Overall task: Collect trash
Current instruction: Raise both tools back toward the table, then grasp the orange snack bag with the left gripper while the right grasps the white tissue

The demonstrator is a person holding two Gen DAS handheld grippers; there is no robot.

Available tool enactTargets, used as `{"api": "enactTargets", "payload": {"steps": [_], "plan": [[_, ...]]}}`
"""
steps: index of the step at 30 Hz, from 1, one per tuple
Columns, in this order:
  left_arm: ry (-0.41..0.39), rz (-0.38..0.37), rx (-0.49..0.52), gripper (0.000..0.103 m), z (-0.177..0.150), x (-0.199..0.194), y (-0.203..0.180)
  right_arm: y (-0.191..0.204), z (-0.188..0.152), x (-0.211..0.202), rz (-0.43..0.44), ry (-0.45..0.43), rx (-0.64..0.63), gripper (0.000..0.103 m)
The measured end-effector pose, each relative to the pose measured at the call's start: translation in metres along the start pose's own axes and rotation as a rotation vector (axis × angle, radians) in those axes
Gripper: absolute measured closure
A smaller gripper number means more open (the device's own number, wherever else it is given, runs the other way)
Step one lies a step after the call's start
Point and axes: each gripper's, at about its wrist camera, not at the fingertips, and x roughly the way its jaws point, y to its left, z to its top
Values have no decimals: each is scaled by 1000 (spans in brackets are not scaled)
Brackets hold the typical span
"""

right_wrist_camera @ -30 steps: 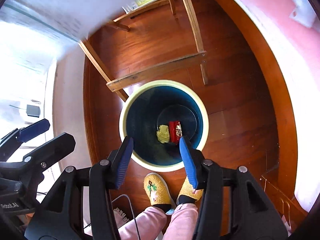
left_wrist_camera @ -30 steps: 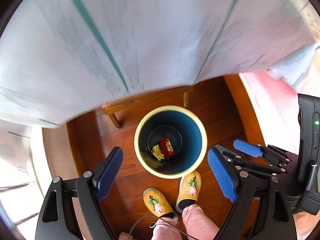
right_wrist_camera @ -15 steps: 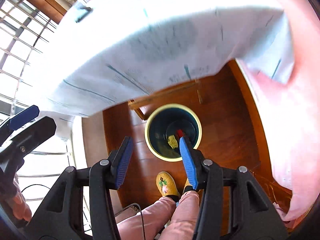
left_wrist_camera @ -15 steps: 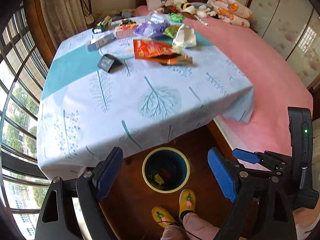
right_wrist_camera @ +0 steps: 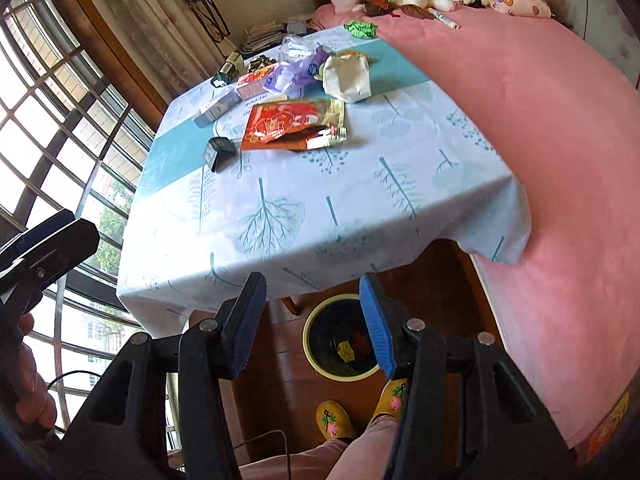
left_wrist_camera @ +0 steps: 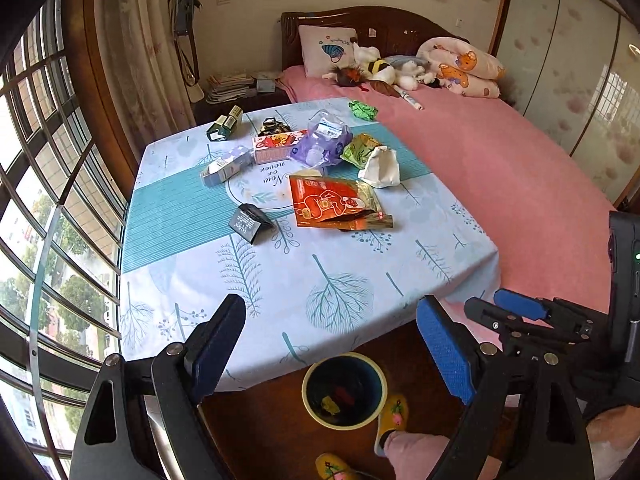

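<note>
1. Two empty grippers, left gripper [left_wrist_camera: 332, 354] and right gripper [right_wrist_camera: 310, 322], both spread wide above the floor.
2. Red-and-gold foil snack wrapper [left_wrist_camera: 334, 204] lies on the leaf-print blue tablecloth [left_wrist_camera: 320, 276].
3. Yellow-rimmed blue round bin [left_wrist_camera: 344, 390] stands below the table edge, holding yellow and red scraps.

both grippers' fingers [left_wrist_camera: 222, 344] [right_wrist_camera: 376, 326] apart, empty
</note>
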Motion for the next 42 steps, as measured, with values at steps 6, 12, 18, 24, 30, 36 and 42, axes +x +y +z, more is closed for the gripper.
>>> {"api": "enactTargets", "payload": {"steps": [6, 12, 18, 24, 30, 36, 42], "plan": [[87, -30, -114, 14, 27, 60, 16, -13, 49, 17, 21, -28, -5, 57], [142, -1, -260, 14, 64, 145, 28, -45, 128, 72, 39, 3, -39, 48], [206, 54, -395, 14, 97, 222, 33, -70, 212, 153, 67, 95, -118, 43], [241, 85, -510, 14, 106, 274, 50, -78, 261, 225, 113, 160, -171, 33], [282, 100, -559, 14, 103, 315, 59, -74, 283, 278, 149, 212, -197, 32], [304, 82, -629, 14, 100, 342, 66, -69, 282, 310, 221, 291, -230, 47], [311, 63, -645, 15, 106, 358, 57, -62, 280, 311, 248, 290, -276, 54]]}}
